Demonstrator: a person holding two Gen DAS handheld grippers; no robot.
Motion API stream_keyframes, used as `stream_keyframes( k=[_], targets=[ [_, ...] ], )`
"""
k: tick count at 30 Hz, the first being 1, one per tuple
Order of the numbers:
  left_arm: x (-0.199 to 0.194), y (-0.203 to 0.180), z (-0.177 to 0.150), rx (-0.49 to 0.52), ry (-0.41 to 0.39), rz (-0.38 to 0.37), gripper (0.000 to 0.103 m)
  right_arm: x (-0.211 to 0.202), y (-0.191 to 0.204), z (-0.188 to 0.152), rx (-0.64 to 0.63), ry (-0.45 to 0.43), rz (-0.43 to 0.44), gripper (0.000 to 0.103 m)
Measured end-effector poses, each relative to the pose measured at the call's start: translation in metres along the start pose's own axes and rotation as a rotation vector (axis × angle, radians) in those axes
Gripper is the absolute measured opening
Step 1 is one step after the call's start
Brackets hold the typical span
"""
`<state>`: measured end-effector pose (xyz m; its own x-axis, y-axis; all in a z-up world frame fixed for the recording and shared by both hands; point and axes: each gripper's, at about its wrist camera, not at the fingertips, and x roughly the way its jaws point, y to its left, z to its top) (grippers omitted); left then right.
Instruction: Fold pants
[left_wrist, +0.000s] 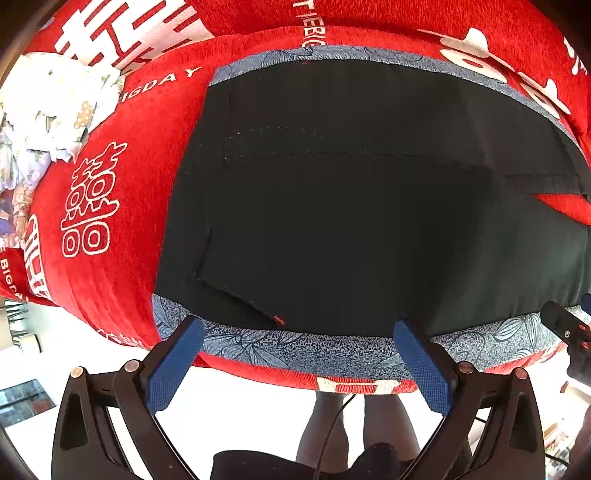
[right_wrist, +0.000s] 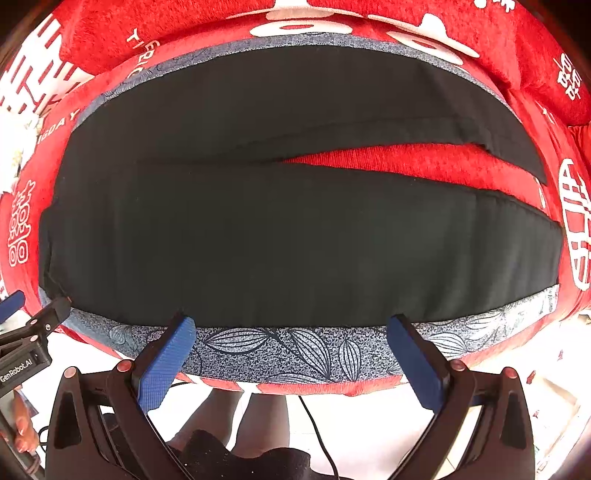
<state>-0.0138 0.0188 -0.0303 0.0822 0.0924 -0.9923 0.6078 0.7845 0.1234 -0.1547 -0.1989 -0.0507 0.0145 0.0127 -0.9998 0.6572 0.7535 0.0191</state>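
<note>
Pants (right_wrist: 295, 229), black, spread flat across a blue-grey leaf-print mat (right_wrist: 295, 350), waist toward the pants' left end, two legs running off to the right with a red wedge of cloth (right_wrist: 424, 162) showing between them. Mat edging the pants on the near and far sides, laid over the red cloth printed with white characters. Left gripper (left_wrist: 299, 339) poised at the pants' near hem close to the waist end, blue fingers (left_wrist: 173, 365) spread wide, tips at the hem, holding nothing. Right gripper (right_wrist: 291, 332) further right along the same near hem, fingers (right_wrist: 166, 362) likewise wide apart and empty, tips at the hem where it meets the mat. Stitched pocket outline (left_wrist: 236, 236) visible near the waist. White and pale floral heap (left_wrist: 40, 122) lying left of the pants on the cloth.
</note>
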Motion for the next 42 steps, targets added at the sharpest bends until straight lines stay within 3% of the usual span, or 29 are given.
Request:
stream_keyframes(
  k=[42],
  targets=[
    [0.0085, 0.0018, -0.0049, -0.006, 0.001, 0.007, 0.103, 0.0, 0.0038, -0.0024, 0.005, -0.004, -0.029, 0.103]
  ],
)
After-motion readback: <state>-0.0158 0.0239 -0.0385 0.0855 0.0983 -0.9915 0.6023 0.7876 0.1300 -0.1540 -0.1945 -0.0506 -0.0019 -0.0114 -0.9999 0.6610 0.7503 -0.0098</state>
